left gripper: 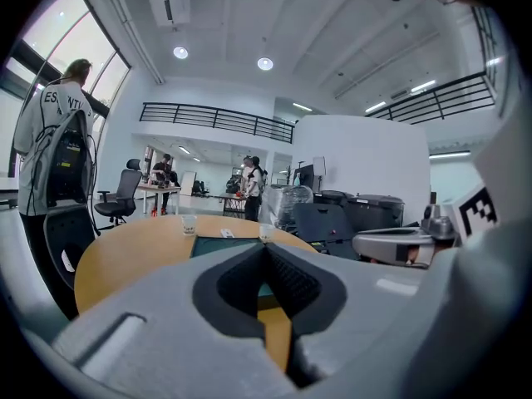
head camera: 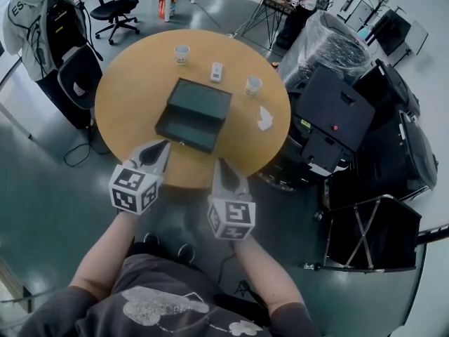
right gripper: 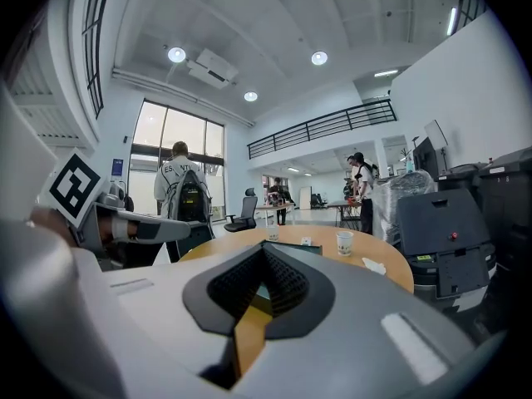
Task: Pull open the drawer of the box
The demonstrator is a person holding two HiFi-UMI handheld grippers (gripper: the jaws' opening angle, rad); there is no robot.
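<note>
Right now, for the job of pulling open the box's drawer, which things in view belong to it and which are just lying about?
Belong to the job:
dark box
left tool, shut, empty
right tool, shut, empty

Just lying about:
left cup
right cup
small white device
crumpled white paper

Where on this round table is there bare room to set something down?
Widest: the table's left side, between rim and box. Smaller: the near-right edge, beside the crumpled paper. Crowded: far side, with two paper cups and a white device.
</note>
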